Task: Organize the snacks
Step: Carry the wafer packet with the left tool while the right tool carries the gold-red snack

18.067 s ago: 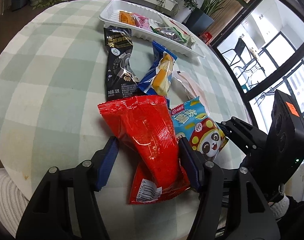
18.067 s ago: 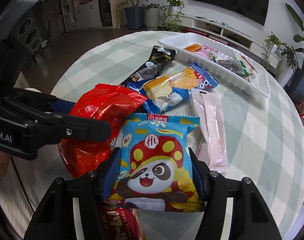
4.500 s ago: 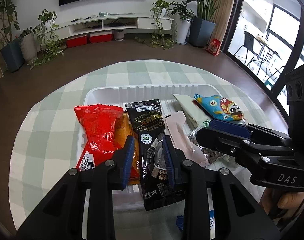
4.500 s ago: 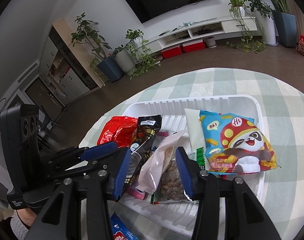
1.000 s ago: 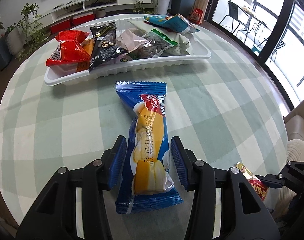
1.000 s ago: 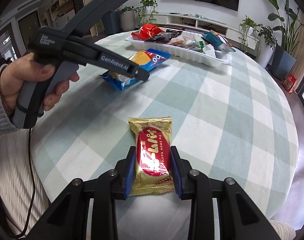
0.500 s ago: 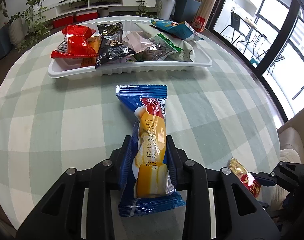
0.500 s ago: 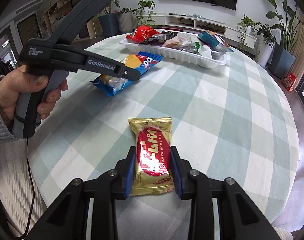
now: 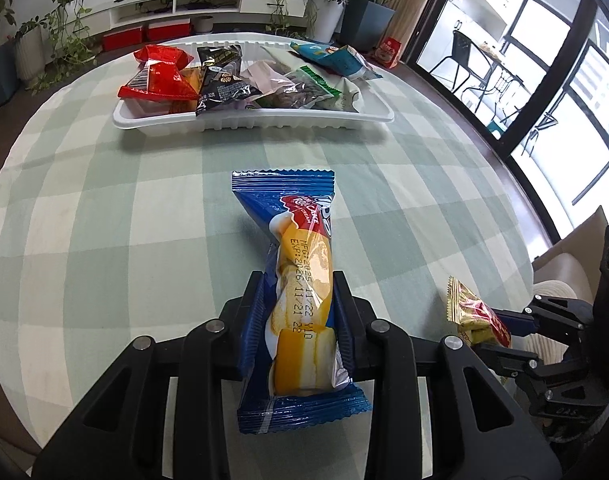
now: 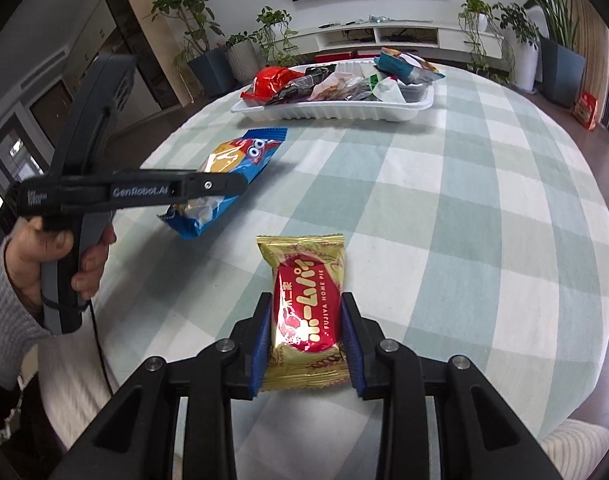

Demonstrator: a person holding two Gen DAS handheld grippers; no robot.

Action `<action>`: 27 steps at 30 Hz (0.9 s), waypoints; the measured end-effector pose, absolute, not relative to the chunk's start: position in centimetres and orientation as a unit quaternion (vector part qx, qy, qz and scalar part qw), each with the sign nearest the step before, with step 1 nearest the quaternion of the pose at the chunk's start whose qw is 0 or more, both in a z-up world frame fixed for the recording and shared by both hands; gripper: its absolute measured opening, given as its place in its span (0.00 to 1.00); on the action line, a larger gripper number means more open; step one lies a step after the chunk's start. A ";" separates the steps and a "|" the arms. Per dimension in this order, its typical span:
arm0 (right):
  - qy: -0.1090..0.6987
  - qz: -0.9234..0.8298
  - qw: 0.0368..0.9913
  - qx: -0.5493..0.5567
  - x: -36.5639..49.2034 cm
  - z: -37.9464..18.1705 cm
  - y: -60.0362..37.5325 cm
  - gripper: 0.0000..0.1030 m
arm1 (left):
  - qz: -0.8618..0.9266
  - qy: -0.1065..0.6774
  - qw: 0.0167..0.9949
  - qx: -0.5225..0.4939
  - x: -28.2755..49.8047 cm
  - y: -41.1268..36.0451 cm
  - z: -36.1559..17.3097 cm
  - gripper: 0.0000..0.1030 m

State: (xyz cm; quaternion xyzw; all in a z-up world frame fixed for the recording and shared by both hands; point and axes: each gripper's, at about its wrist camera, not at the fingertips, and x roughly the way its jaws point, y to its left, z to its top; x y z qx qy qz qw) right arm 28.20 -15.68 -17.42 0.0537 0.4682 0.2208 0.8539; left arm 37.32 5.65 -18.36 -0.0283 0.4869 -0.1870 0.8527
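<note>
My left tongs (image 9: 300, 320) are clenched on the blue roll-cake packet (image 9: 300, 280), both blue pads pressed against its sides near the lower half; the far end of the wrapper sticks out ahead over the checked tabletop (image 9: 104, 200). In the right wrist view the same packet (image 10: 232, 184) hangs tilted in the tongs, its lower end clear of the cloth, with the person's hand (image 10: 52, 256) wrapped around the grey handle and a grey sleeve behind it.

My right tongs (image 10: 306, 328) are grasping the gold-and-red pie packet (image 10: 304, 300), pads tight on either long edge, the upper part of the wrapper reaching forward beyond the fingertips. From the left wrist view that packet (image 9: 474, 312) shows at the right edge of the tabletop, pinched at its near end.

The white tray (image 9: 264, 122) sits well apart from both packets, on the far side of the tabletop. It already holds a red bag (image 9: 156, 76), a black packet (image 9: 220, 80), a clear nut pouch (image 9: 300, 92) and a light blue packet (image 9: 336, 58), all crowded together and overlapping.
</note>
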 end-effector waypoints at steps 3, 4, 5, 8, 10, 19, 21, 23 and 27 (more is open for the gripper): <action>0.470 0.227 0.849 0.081 27.9 -17.3 -16.2 0.34 | -0.188 0.484 0.854 -0.028 36.3 5.8 -18.0 0.29; 0.469 0.228 0.849 0.088 27.7 -17.2 -16.4 0.34 | -0.188 0.483 0.855 -0.029 35.9 6.0 -17.8 0.29; 0.469 0.229 0.848 0.093 27.6 -17.1 -16.4 0.34 | -0.188 0.481 0.856 -0.030 35.5 6.1 -17.7 0.29; 0.467 0.232 0.846 0.112 27.3 -16.8 -16.8 0.34 | -0.190 0.478 0.857 -0.035 34.6 6.4 -17.2 0.29; 0.464 0.234 0.845 0.123 27.2 -16.5 -17.0 0.34 | -0.192 0.476 0.858 -0.039 34.1 6.7 -16.9 0.29; 0.444 0.236 0.850 0.161 27.9 -14.7 -18.3 0.34 | -0.192 0.457 0.867 -0.054 33.4 7.7 -14.7 0.29; 0.439 0.236 0.851 0.165 28.1 -14.3 -18.6 0.34 | -0.192 0.453 0.869 -0.057 33.5 7.9 -14.1 0.29; 0.434 0.235 0.853 0.169 28.5 -13.9 -18.9 0.34 | -0.192 0.449 0.871 -0.058 33.7 8.0 -13.6 0.29; 0.424 0.233 0.857 0.178 29.4 -13.0 -19.4 0.34 | -0.191 0.441 0.875 -0.061 34.1 8.0 -12.7 0.29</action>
